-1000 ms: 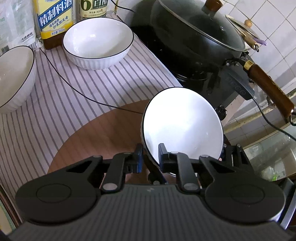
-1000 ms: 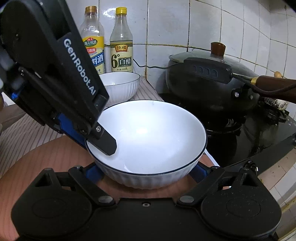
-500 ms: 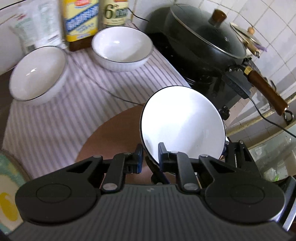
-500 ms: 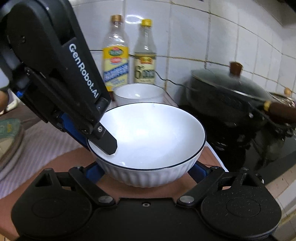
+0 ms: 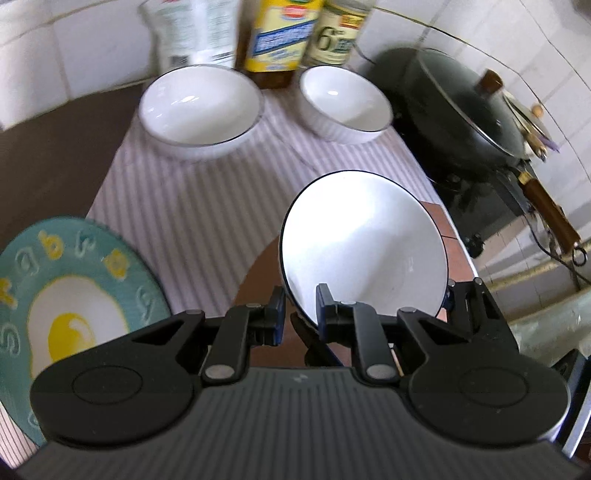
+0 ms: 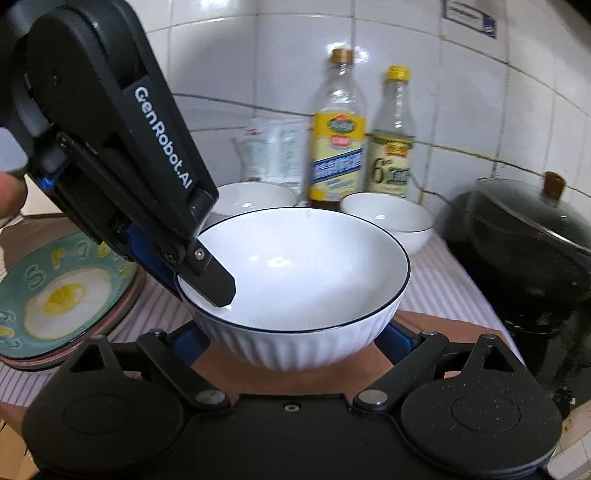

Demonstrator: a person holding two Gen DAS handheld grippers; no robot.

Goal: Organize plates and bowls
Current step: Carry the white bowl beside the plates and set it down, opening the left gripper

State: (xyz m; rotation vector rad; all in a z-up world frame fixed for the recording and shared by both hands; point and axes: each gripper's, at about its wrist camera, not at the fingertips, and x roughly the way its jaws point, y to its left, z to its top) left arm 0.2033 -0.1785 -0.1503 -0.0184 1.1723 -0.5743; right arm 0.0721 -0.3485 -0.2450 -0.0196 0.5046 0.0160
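Left wrist view: the left gripper (image 5: 300, 311) has its jaws clenched on the near rim of the bowl (image 5: 364, 247), 1 finger inside and 1 outside, and the bowl looks lifted above the brown mat (image 5: 258, 273). That's a thin pinch on glazed ceramic, so my worry is it pivots or slides out if the hand tilts or swings fast. This view is a bit blurry, so things seem to be moving. Count here: 3 bowls total, the held one plus a big bowl (image 5: 201, 107) and a small bowl (image 5: 345, 103) on the striped cloth (image 5: 192, 206), 1 egg plate (image 5: 70, 291) on the left, 2 bottles (image 5: 280, 33), 1 bag (image 5: 192, 29), 1 wok (image 5: 461, 107) with lid.

Right wrist view: the right gripper (image 6: 295, 338) has jaws spread wide on either side of the bowl's ribbed wall. I can't tell if the pads actually touch it, so it's either cradling or just hovering. If it's loose, all the weight sits on the left pinch. The other risk is clipping the wok or the bottles right behind when it goes to stack. The egg plate seems to sit on at least 1 more plate, but I can't tell how many. Same 3 bowls, 2 bottles, 1 bag, 1 wok.
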